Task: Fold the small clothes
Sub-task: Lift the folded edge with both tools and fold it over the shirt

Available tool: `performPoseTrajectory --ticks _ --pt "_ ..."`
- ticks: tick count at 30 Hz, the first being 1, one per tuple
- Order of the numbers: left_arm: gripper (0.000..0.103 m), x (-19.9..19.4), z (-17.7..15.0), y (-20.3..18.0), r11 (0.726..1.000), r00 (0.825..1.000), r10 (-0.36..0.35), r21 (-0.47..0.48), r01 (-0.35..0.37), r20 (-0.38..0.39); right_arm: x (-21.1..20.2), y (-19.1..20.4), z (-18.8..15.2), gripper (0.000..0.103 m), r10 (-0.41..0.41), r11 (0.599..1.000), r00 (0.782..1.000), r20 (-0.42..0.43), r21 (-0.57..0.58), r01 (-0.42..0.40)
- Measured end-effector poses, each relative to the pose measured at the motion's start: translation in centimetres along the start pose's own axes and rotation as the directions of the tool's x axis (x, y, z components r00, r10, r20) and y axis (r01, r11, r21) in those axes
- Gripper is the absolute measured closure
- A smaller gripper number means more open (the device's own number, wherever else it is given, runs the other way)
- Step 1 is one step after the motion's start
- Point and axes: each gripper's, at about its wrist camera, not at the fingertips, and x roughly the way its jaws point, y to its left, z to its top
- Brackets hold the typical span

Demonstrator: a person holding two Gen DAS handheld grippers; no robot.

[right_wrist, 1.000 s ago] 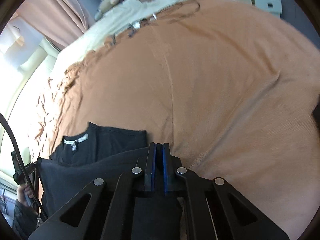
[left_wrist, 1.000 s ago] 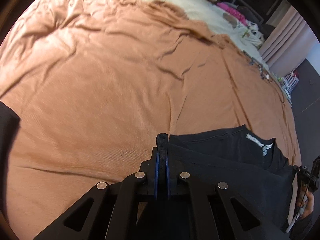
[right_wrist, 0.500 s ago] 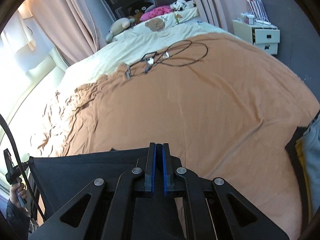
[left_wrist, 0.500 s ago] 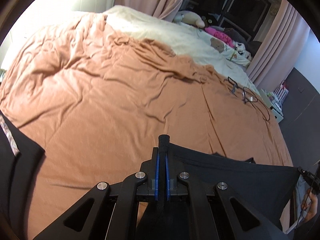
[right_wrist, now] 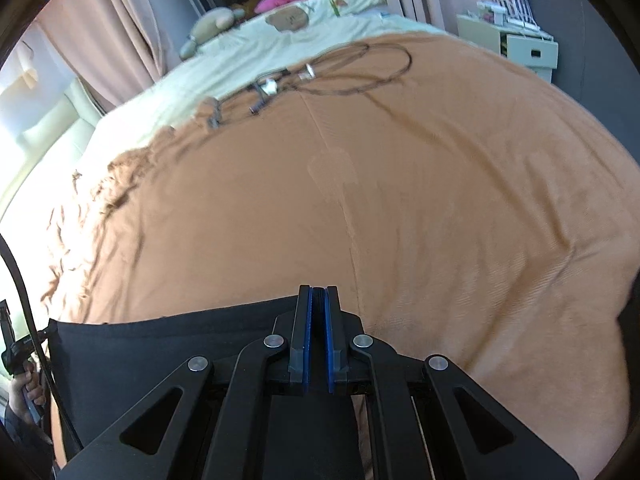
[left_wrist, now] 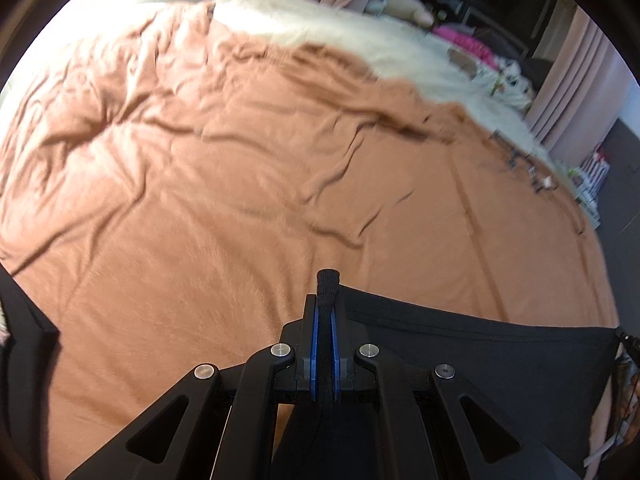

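At the near edge of the bed, one black garment [left_wrist: 480, 344] hangs stretched between two claws and clear of the cover. The left claw [left_wrist: 326, 308] is clamped on one corner of it, a tuft of black cloth standing up past its blue pads. The right claw [right_wrist: 318, 312] is clamped on the opposite corner, with dark cloth pinched between its pads. The top edge runs taut from one claw to the other; the rest of the garment drops below both views, so its shape and any fold already in it cannot be told.

Judgement on progress: this garment is lifted and spread, not yet laid down. Laying it flat and every visible fold remain to be done.

Count, near to far: two claws; one held garment; one dark cloth item [left_wrist: 24, 344] at the left border of the left view, kind unclear; one dark shape at the right border of the right view, too cropped to identify. Farther off lie one orange-brown bed cover [right_wrist: 400, 200], one tangle of cable [right_wrist: 320, 76] and one cream blanket [right_wrist: 240, 52]. Beyond them are soft toys, too blurred to count.
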Motion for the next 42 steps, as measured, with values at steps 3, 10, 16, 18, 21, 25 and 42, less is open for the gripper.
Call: performPoseTrajectory --ticks 3,10,16,18,21,25,42 --pt "0.098 2.6 -0.6 0.3 1.000 0.999 0.028 0.007 -0.027 -0.036 1.7 -0.1 0.0 0.101 -0.015 1.000 1.000 -0.022 0.007 0.015" --pt "0.098 4.8 -1.6 0.7 0.998 0.997 0.053 0.018 -0.052 -0.059 3.1 -0.2 0.8 0.101 -0.040 0.999 0.998 -0.038 -0.005 0.040" --pt "0.098 3.8 -1.5 0.6 0.999 0.998 0.039 -0.001 -0.040 -0.050 1.4 1.1 1.0 0.101 -0.033 0.998 0.999 0.004 -0.056 0.033" --pt "0.098 3.1 -1.1 0.3 0.999 0.999 0.038 0.012 -0.038 -0.038 0.7 1.3 1.0 0.101 -0.033 0.997 0.999 0.013 -0.068 0.034" --pt "0.098 1.7 -0.4 0.1 1.000 1.000 0.027 0.007 -0.027 -0.013 -0.7 1.5 1.3 0.101 -0.042 0.996 0.998 0.049 -0.076 0.046" --pt "0.098 0.4 0.4 -0.4 0.999 0.999 0.027 0.021 -0.027 0.031 -0.9 1.0 1.1 0.101 -0.062 0.996 0.996 0.068 -0.057 0.066" --pt "0.082 5.1 -0.7 0.5 0.997 0.990 0.062 -0.046 -0.068 -0.127 2.7 -0.7 0.4 0.037 -0.043 0.999 0.995 -0.092 0.023 0.045"
